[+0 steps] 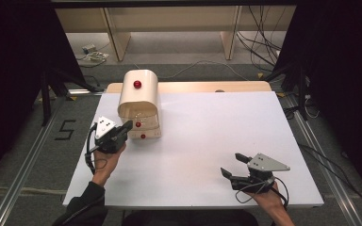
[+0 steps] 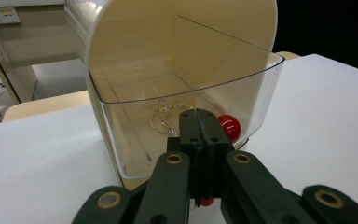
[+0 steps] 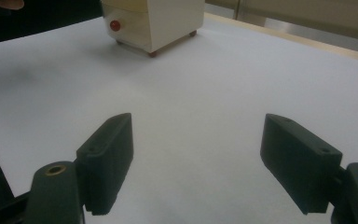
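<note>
A cream box (image 1: 139, 101) with a rounded lid stands at the table's back left, with a red knob (image 1: 137, 84) on top and two more on its lower drawers. In the left gripper view its clear-walled compartment (image 2: 261, 93) holds a thin gold chain (image 2: 164, 116). My left gripper (image 1: 128, 126) is shut, its jaws pressed together right in front of that clear wall (image 2: 199, 116), just left of a red knob (image 2: 228, 127). Nothing shows between the jaws. My right gripper (image 1: 231, 164) hovers open over bare table at the front right (image 3: 196, 154), far from the box (image 3: 154, 23).
The white table (image 1: 207, 136) has a wooden strip along its back edge. Beyond it stand wooden shelf legs, with cables on the floor. Metal rails run along both sides of the table.
</note>
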